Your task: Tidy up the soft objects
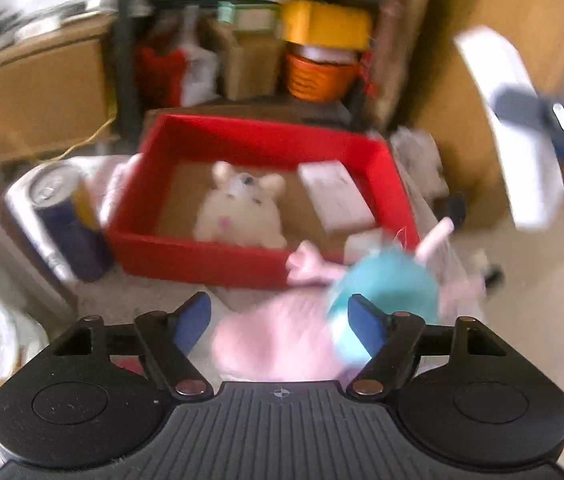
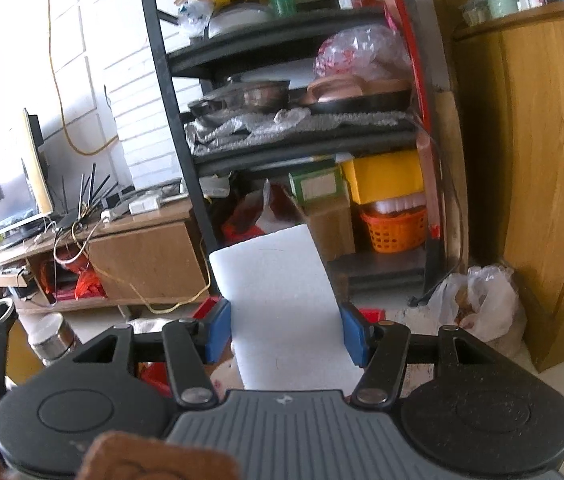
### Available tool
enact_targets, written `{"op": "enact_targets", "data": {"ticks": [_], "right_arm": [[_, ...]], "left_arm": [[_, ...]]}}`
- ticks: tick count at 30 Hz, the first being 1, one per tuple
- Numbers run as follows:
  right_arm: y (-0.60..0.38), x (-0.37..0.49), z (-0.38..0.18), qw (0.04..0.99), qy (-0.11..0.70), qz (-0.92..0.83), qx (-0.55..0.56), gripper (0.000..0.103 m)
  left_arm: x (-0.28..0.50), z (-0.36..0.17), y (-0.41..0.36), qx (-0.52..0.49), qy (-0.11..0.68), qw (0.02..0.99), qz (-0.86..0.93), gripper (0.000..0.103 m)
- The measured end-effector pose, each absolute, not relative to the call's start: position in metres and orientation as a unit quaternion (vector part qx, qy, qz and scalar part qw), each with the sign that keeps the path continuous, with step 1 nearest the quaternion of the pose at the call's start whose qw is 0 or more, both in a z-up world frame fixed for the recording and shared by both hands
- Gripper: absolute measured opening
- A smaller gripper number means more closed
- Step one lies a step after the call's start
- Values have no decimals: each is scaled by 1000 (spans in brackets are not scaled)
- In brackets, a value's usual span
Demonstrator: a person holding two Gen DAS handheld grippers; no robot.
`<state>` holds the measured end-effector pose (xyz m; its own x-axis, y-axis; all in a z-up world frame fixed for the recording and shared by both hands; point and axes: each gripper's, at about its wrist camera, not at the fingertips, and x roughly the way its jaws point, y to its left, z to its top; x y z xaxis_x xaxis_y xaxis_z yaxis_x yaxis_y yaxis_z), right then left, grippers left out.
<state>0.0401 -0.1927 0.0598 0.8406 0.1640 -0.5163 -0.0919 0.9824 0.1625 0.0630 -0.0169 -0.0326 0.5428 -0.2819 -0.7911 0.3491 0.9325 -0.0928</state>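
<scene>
A red tray [image 1: 169,256] stands ahead in the left wrist view, holding a cream plush mouse [image 1: 241,212] and white foam blocks [image 1: 334,194]. A pink plush toy with a teal dress [image 1: 386,284] lies at the tray's front right corner, partly between my fingers. My left gripper [image 1: 282,322] is open just above it. My right gripper [image 2: 284,330] is shut on a white foam block [image 2: 282,304] and holds it in the air; it also shows at the right in the left wrist view [image 1: 522,136].
A blue drink can [image 1: 67,224] stands left of the tray. A black shelf rack [image 2: 282,136] with pots, boxes and an orange basket [image 2: 396,230] stands behind. A wooden cabinet [image 2: 534,160] is at right, a plastic bag [image 2: 478,304] on the floor beside it.
</scene>
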Motion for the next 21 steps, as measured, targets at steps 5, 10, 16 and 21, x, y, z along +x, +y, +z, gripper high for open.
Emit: {"op": "enact_targets", "data": {"ticks": [5,10,16,21], "right_arm": [[-203,39,54,950,294,62,80,29],[-225,34,56,952,292,41,87,29],[-243,42,48,941,315,39,116,29],[-245,37,53,943,309,45,116,29]], "left_arm": [[40,-52,-85,274,339,872,-225,85],[45,-69,-112,299,372,816,-327,87],[61,-100,-107,251,481,741,-396,95],[44,-61,-99,288,400,783,-380,96]]}}
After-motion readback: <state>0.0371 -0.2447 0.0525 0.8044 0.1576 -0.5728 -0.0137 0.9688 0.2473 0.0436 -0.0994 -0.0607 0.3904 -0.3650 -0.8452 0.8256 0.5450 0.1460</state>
